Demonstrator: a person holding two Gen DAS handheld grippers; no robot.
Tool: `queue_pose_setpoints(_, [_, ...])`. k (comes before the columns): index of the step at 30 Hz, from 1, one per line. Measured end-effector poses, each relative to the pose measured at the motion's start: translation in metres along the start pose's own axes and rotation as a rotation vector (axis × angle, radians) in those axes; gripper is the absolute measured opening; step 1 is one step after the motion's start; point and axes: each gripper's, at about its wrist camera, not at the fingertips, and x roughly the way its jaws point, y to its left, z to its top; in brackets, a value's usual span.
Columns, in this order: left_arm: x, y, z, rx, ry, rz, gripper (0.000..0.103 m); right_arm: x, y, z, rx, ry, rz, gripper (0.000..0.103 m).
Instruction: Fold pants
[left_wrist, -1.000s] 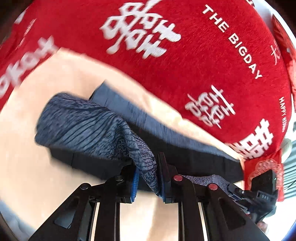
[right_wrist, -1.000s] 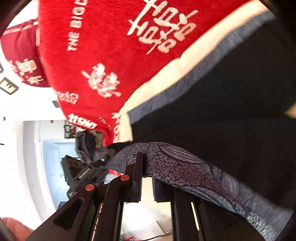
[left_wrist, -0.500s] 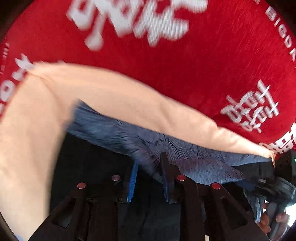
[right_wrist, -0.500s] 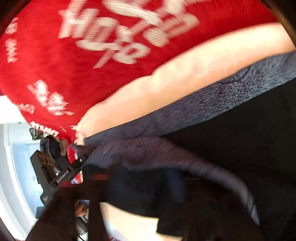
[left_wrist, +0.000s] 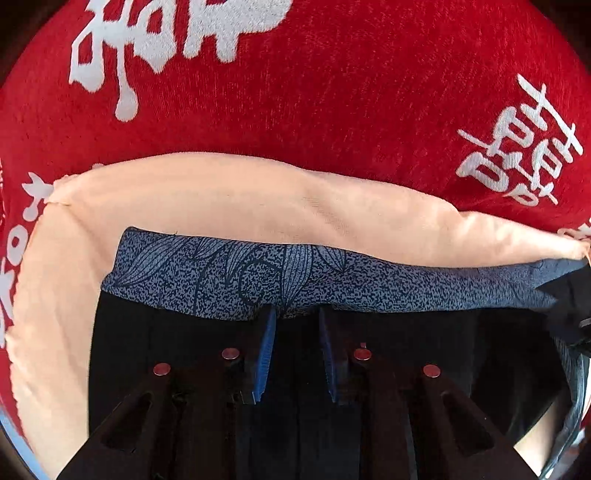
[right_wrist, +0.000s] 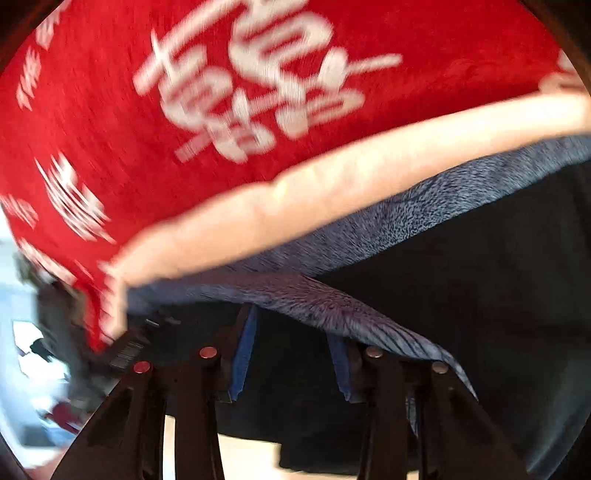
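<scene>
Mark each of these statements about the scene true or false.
1. The pants have a blue-grey patterned band along one edge. True.
2. The pants lie directly on the red blanket. False: a peach cloth lies between them.
3. The red blanket bears white characters. True.
4. The rest of the pants is white. False: it is black.

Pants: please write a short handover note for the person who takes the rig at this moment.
Left gripper: shut on the patterned band of the pants.
Right gripper: open, jaws just been closing, nothing pinched.
Pants lie on the cream cloth, next to the red blanket.
Done: one fold seems made, band over black cloth.
To do: let go, finish folding.
</scene>
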Motion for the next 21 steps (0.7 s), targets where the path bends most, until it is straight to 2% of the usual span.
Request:
queue_pose_setpoints(2, [-0.007,-0.008,-0.002,0.037,0.032,-0.002,0.026,-0.024,-0.005,-0.009,0.014,-0.034,0.027,0.061])
queue_pose_setpoints(6, [-0.027,-0.04,-0.016,0.102,0.05,-0.053,0.026,-0.075,-0.03,-0.044,0.038,-0.049,-0.005,0.062])
queue_pose_setpoints(7, [-0.031,-0.052,-0.02,0.123,0.058,-0.062,0.031,-0.091,-0.045,-0.056,0.07,-0.052,-0.012,0.062])
queue_pose_setpoints(8, [-0.035,-0.068,-0.027,0.141,0.062,-0.076,0.042,-0.106,-0.06,-0.068,0.105,-0.059,-0.014,0.062])
queue_pose_setpoints(9, [-0.04,-0.083,-0.033,0.151,0.064,-0.089,0.075,-0.12,-0.074,-0.076,0.134,-0.066,-0.02,0.062])
queue_pose_setpoints(10, [-0.045,-0.099,-0.041,0.161,0.057,-0.103,0.085,-0.131,-0.088,-0.082,0.158,-0.07,-0.026,0.062])
queue_pose_setpoints(14, [-0.059,-0.162,-0.066,0.216,0.069,-0.14,0.085,-0.166,-0.141,-0.11,0.208,-0.066,-0.031,0.065])
queue_pose_setpoints(19, [-0.078,-0.222,-0.104,0.181,0.086,-0.156,0.086,-0.196,-0.191,-0.125,0.238,-0.032,-0.011,0.066])
queue_pose_setpoints(21, [-0.078,-0.236,-0.115,0.156,0.105,-0.15,0.086,-0.21,-0.208,-0.134,0.224,-0.02,-0.043,0.069])
